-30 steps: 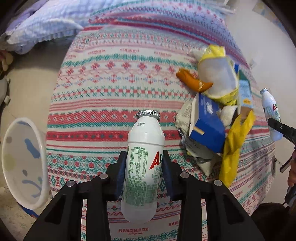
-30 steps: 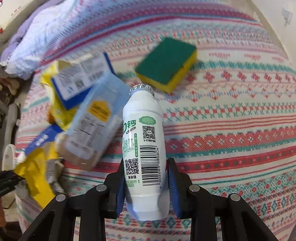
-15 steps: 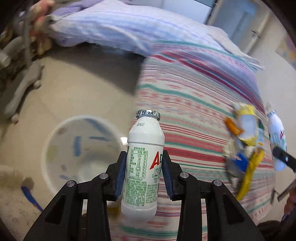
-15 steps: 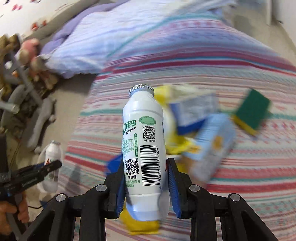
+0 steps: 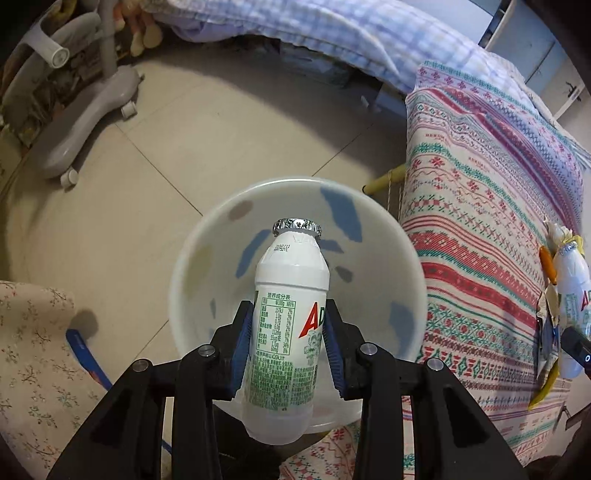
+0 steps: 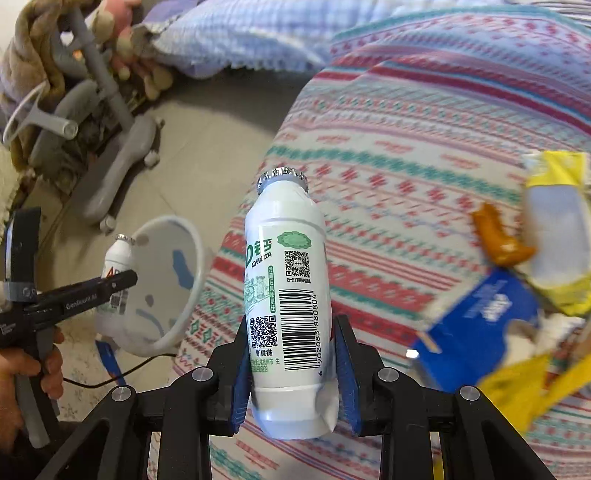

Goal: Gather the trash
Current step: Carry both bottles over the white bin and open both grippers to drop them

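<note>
Two white drink bottles are in play, one per gripper. The left gripper (image 5: 288,354) is clamped on the first bottle (image 5: 286,325), its blue pads pressing the label on both sides, foil cap pointing away; the bottle hangs directly over the open mouth of one white bin (image 5: 410,258) standing on the floor. The right gripper (image 6: 293,373) is closed on the second bottle (image 6: 288,295), barcode side facing the camera and its base dented, held above the near left part of the bed. In the right wrist view the bin (image 6: 197,258) appears at left, just beside the bed edge, with the left gripper and its bottle at the rim and one hand (image 6: 22,373) on the handle.

One heap of litter lies on the bed at right: one blue carton (image 6: 480,325), yellow wrappers (image 6: 554,177) and one orange piece (image 6: 498,240); blur hides the finer count.

One striped, patterned bedspread (image 5: 480,206) covers the bed; one pale checked quilt (image 5: 351,33) lies at its far end. Beige floor tiles (image 5: 129,192) surround the bin, with one grey wheeled stand (image 5: 85,110) at far left.
</note>
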`<action>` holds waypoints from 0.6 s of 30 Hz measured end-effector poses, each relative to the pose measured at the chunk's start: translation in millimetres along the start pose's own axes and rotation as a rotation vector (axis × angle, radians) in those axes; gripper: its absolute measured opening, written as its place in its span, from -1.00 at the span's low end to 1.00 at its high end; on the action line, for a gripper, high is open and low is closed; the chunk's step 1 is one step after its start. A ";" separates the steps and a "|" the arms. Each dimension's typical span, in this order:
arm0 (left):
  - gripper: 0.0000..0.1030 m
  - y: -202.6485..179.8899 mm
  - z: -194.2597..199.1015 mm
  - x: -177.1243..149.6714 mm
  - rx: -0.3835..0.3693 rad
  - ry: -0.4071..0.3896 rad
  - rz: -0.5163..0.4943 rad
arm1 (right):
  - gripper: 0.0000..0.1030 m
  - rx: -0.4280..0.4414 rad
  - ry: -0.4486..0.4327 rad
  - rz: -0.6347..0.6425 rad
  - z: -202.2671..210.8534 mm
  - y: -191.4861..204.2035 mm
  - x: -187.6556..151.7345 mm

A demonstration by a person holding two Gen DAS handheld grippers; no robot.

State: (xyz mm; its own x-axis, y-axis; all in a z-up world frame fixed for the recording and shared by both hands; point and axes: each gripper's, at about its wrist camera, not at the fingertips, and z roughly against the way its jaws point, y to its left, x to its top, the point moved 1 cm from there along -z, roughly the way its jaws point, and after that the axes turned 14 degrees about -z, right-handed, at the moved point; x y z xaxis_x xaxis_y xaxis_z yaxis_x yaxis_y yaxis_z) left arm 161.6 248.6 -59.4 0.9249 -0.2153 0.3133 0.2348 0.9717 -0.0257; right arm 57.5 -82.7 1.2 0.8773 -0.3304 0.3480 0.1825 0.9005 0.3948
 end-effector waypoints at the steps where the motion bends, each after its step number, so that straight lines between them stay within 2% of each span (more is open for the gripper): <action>1: -0.24 -0.5 -2.8 0.4 0.002 0.002 -0.002 | -0.31 0.001 0.007 -0.001 -3.7 2.6 -0.4; 7: -0.19 -2.9 -3.4 -1.5 -0.009 0.007 -0.019 | -0.31 -0.011 0.034 0.005 -22.2 16.8 -1.1; 9: 0.18 -3.9 -0.2 -3.4 -0.017 0.000 -0.017 | -0.31 -0.013 0.041 0.009 -25.9 21.1 -1.4; 10: 0.50 -3.5 2.6 -4.4 -0.011 -0.009 -0.014 | -0.31 -0.013 0.043 0.011 -26.6 23.7 -2.0; 11: 0.63 -2.9 6.7 -6.1 -0.003 -0.020 -0.009 | -0.31 -0.013 0.045 0.015 -27.7 25.9 -2.5; 14: 0.75 0.7 18.2 -12.7 -0.002 -0.039 0.007 | -0.31 -0.011 0.047 0.029 -30.9 34.7 -2.3; 18: 0.81 10.3 34.0 -29.3 0.056 -0.058 0.029 | -0.31 0.005 0.055 0.046 -35.2 46.1 -4.8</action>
State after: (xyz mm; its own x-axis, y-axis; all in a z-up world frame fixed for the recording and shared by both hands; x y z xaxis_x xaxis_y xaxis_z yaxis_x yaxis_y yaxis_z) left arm 126.8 268.2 -36.6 0.9118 -0.1827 0.3677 0.1897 0.9817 0.0173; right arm 77.3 -29.7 -12.2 0.9078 -0.2722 0.3192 0.1388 0.9129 0.3839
